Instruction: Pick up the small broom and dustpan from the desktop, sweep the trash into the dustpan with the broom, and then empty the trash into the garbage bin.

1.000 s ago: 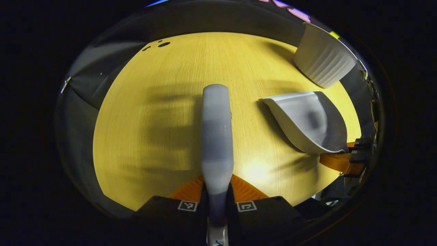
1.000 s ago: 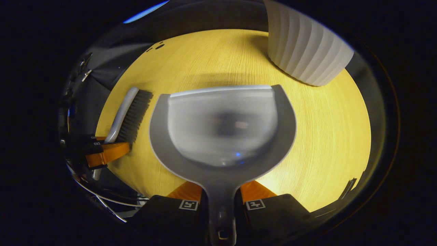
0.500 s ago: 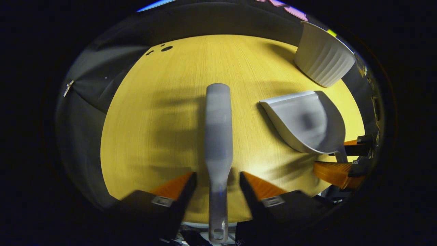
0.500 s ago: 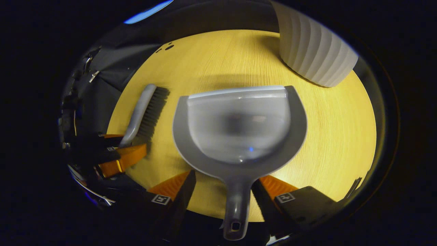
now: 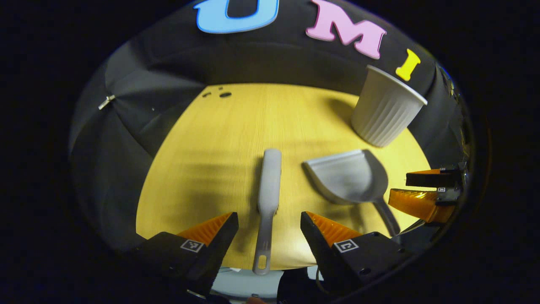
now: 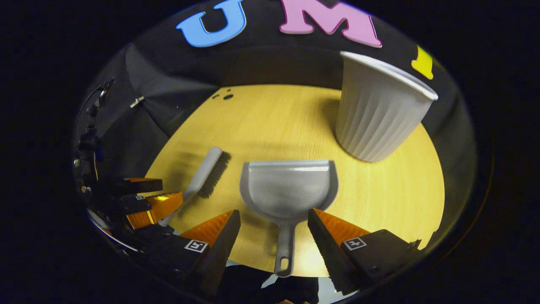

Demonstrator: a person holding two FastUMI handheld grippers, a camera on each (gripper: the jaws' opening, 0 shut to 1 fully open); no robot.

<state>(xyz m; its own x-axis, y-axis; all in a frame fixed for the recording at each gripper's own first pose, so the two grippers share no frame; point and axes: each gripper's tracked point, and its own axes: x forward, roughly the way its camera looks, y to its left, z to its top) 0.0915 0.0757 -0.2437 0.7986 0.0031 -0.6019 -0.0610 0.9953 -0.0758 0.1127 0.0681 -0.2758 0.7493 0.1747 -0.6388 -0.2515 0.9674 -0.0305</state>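
Broom [image 5: 269,185] and dustpan [image 5: 346,177] are lying side by side on the wooden desktop [image 5: 236,139] at lower centre, the ribbed white garbage bin [image 5: 384,107] standing at upper right. Both the left gripper [image 5: 266,230] and right gripper [image 6: 274,230] are gaping wide, holding nothing, each straddling a handle without touching

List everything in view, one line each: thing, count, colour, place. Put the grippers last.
broom: one, grey, lying on the table left of the dustpan, handle toward the near edge.
dustpan: one, grey, lying flat near the front of the table, mouth pointing away, handle over the near edge.
garbage bin: one, white and ribbed, upright at the table's far right.
table: one, yellow wood grain, round-edged, with small dark holes at its far side.
left gripper: one, open, fingers either side of the broom handle without touching it.
right gripper: one, open, fingers either side of the dustpan handle, apart from it.
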